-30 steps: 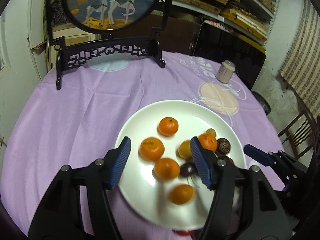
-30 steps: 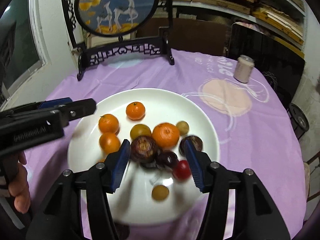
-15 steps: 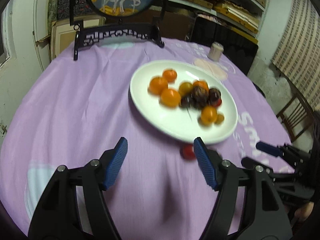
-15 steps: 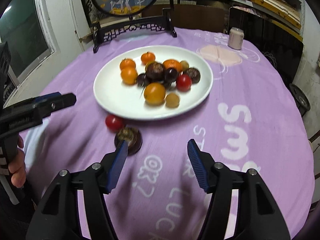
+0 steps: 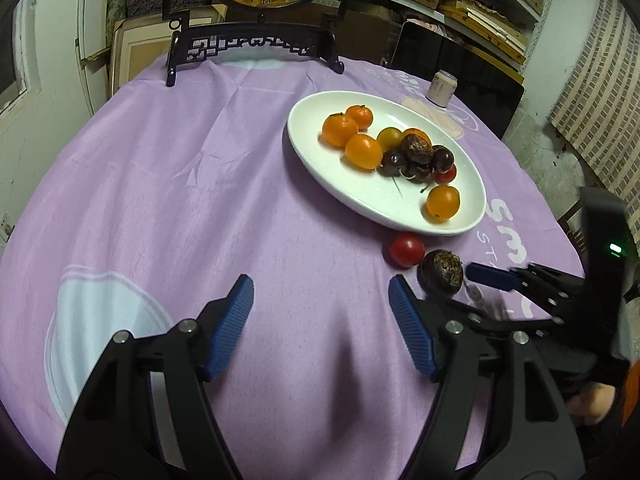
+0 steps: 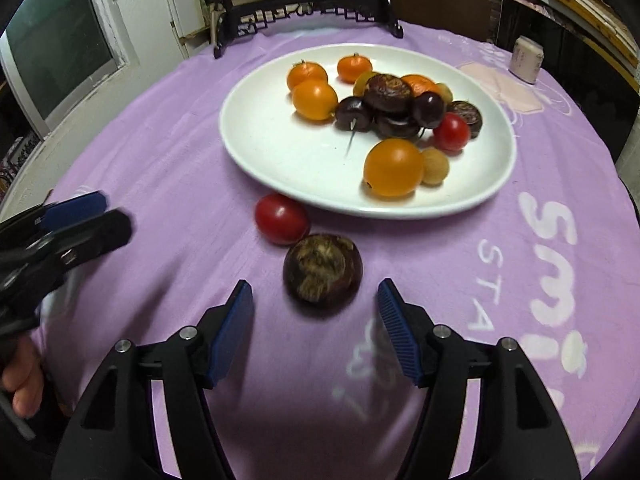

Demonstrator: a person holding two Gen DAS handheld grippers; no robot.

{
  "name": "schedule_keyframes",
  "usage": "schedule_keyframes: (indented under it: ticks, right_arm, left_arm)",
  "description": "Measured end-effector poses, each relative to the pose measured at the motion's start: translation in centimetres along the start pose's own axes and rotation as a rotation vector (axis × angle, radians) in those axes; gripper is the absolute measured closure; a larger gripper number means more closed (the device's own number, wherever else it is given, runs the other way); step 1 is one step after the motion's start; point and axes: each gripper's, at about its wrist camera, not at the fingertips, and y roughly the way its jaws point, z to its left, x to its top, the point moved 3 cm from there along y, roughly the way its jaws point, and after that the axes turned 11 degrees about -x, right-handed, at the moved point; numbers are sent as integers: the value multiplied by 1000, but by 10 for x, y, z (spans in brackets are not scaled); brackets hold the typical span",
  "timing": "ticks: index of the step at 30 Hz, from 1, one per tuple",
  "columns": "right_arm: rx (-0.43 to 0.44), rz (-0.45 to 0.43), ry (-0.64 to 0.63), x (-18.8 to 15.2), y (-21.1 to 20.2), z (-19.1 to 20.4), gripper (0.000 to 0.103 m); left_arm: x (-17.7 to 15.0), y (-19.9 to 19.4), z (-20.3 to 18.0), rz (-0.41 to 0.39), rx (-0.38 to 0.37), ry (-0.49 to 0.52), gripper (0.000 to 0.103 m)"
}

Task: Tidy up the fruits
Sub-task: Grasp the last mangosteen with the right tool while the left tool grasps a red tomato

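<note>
A white plate (image 6: 276, 148) on the purple tablecloth holds several oranges, dark purple fruits, a red tomato and a small tan fruit. It also shows in the left wrist view (image 5: 308, 140). A red tomato (image 6: 282, 219) and a dark brown fruit (image 6: 323, 268) lie on the cloth just in front of the plate; both show in the left wrist view, the tomato (image 5: 407, 249) and the brown fruit (image 5: 440, 273). My right gripper (image 6: 316, 326) is open and empty, just short of the brown fruit. My left gripper (image 5: 322, 330) is open and empty over bare cloth, left of both loose fruits.
A black carved stand with a round painted screen (image 5: 256, 40) stands at the table's far edge. A small can (image 5: 441, 88) sits beyond the plate. The table edge drops off at left and right. A wooden chair (image 5: 572, 220) is at the right.
Both grippers have pulled back from above the plate toward the near table edge. The loose tomato and brown fruit have come into view. The right gripper now faces the brown fruit closely.
</note>
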Motion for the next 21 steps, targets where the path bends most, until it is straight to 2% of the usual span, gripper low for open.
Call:
schedule_keyframes:
  ticks: [4,6,7,14,21]
  right_arm:
    - [-55,-26,-37,1,6,5,38]
    - [-45,-44,-45,-1,4,5,47]
    - [-41,-51,-45,-1,3,5,60]
    - [17,-39,28,-18,-15,-19,60]
    - [-3,-52,92,-45,-34,-56,60]
  left_arm:
    - [-1,-3,-4,-9,3,6,31]
    - [0,-3,-6,-9,5,10,31]
    - [0,-2,-7,-6,4,11,31]
    - [1,9,-25,30,11,53,31]
    - [4,47,-60,111,18,132,31]
